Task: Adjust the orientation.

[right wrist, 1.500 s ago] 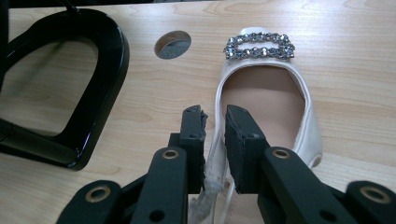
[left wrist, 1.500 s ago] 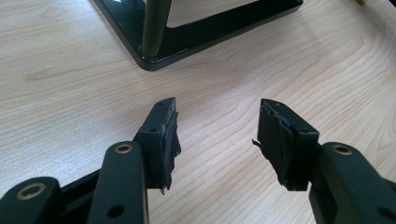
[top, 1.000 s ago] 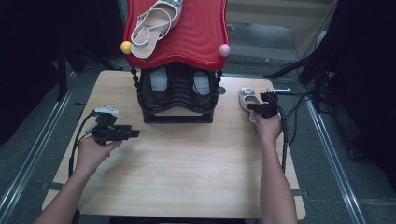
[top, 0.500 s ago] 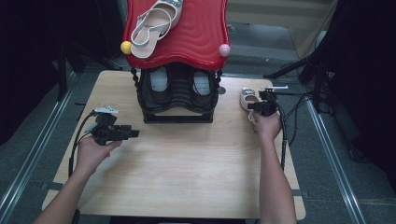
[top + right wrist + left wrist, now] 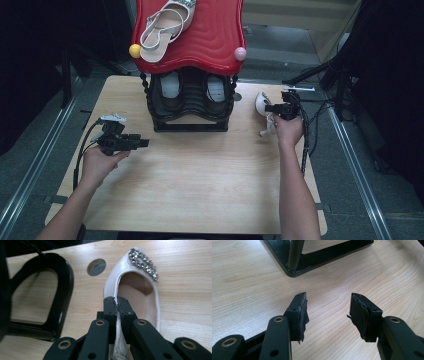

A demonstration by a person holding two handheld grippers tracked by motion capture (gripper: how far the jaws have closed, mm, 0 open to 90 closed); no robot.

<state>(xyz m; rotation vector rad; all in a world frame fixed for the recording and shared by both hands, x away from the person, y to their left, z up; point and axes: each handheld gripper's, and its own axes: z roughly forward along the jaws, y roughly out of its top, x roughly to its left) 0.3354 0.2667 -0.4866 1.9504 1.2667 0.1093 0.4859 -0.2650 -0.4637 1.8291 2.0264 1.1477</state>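
Wooden table [image 5: 200, 185], right gripper [image 5: 116, 305] pinching white shoe [image 5: 140, 287], heel hidden

Lay upright on the counter [image 5: 200, 180]: white flat shoe [image 5: 136, 287], rhinestone buckle [image 5: 143, 263] at the toe, side wall pinched.

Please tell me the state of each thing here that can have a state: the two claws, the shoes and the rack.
Left claw: open, empty, above the table.
Right claw: shut on the white shoe's side wall.
White shoe: on the table, beside the rack.
Matching shoe: lying on the red top shelf.
Shoe rack: upright, dark shoes on lower shelf.
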